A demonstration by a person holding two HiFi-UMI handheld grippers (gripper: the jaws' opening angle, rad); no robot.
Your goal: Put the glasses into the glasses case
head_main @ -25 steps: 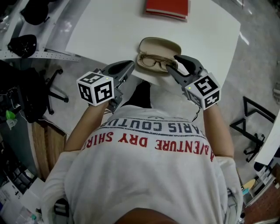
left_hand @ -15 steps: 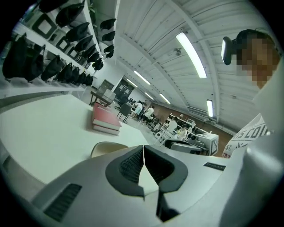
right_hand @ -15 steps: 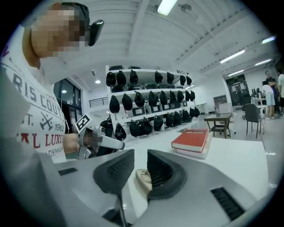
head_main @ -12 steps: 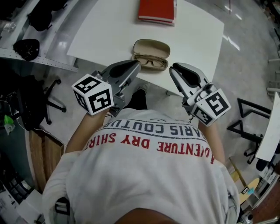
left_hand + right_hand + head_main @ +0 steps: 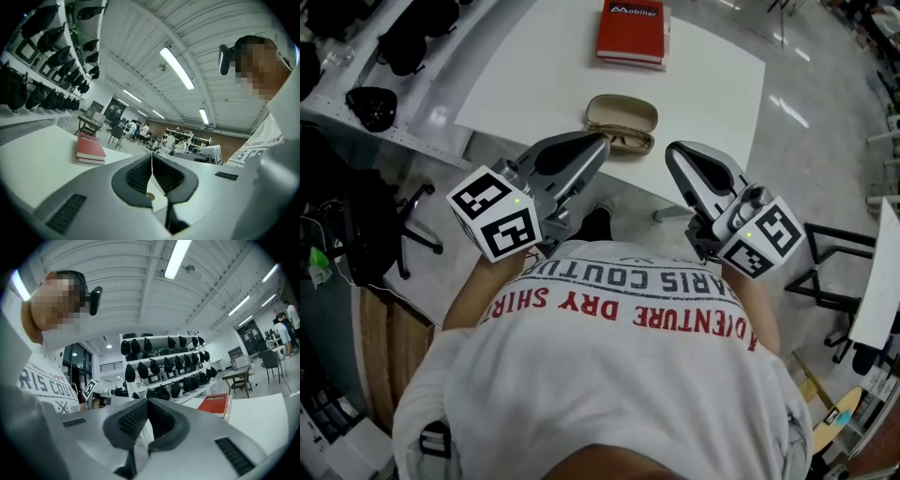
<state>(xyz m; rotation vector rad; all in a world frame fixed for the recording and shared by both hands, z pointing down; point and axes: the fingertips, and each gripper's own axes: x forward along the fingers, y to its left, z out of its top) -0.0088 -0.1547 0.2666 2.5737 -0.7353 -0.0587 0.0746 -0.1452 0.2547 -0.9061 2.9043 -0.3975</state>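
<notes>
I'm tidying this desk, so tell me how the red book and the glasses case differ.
The red book is rectangular and closed; the glasses case is oval, beige and open, with the glasses lying in it. The book lies farther from the person; the case sits by the near edge of the white table. Both rest flat on that table.

The scene is lit brightly by ceiling strip lights (image 5: 177, 68), and both gripper views are bowed and darkened at the edges.
</notes>
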